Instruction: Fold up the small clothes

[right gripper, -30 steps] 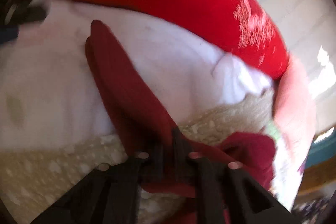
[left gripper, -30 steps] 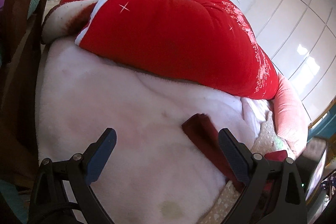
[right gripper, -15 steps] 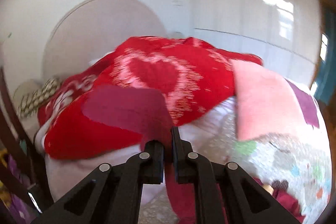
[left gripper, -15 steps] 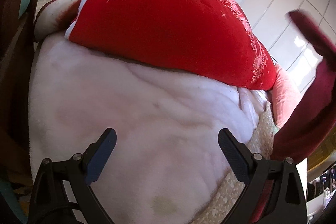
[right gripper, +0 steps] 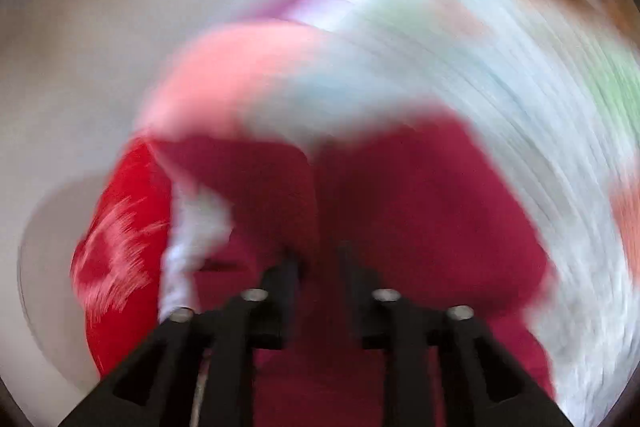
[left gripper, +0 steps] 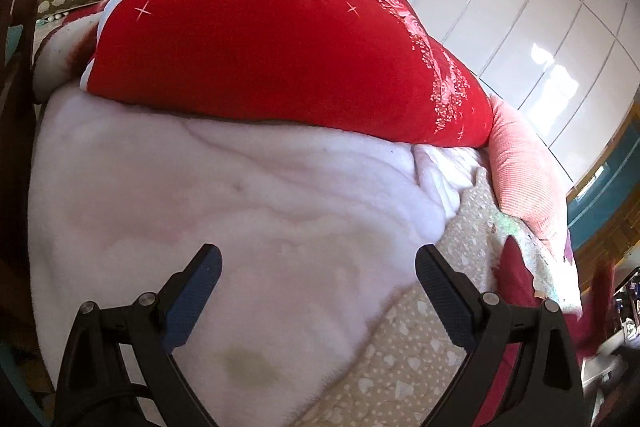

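Your left gripper (left gripper: 318, 277) hovers wide open and empty over the white fleece blanket (left gripper: 248, 195). Your right gripper (right gripper: 318, 263), heavily blurred, has its jaws nearly closed, apparently pinching the dark red garment (right gripper: 420, 211), which bunches around them near the bed's right edge. Before folding, slow down, carry the garment over the blanket, and spread it flat.
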A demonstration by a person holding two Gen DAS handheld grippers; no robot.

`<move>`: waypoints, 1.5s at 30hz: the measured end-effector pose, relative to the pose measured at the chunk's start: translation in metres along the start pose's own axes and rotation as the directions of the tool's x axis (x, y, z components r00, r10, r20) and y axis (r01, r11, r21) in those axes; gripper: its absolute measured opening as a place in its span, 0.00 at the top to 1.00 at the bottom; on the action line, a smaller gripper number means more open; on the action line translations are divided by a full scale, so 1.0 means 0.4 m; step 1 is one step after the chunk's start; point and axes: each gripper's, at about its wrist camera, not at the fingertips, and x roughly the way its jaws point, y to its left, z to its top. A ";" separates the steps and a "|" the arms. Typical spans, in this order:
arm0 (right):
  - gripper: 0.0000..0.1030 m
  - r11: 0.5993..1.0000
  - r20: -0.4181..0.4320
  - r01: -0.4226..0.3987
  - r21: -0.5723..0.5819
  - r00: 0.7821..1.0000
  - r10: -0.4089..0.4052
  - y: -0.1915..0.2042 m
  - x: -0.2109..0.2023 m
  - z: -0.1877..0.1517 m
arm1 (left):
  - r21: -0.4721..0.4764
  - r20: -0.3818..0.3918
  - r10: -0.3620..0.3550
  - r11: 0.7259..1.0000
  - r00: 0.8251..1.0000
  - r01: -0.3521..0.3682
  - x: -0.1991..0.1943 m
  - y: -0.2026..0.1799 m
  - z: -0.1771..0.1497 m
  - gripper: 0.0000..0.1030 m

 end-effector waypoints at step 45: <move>0.38 0.669 -0.083 -0.081 -0.739 0.996 0.028 0.305 0.040 -0.289 | 0.116 -0.033 -0.047 0.992 0.998 0.051 0.002 -0.114 -0.054 0.06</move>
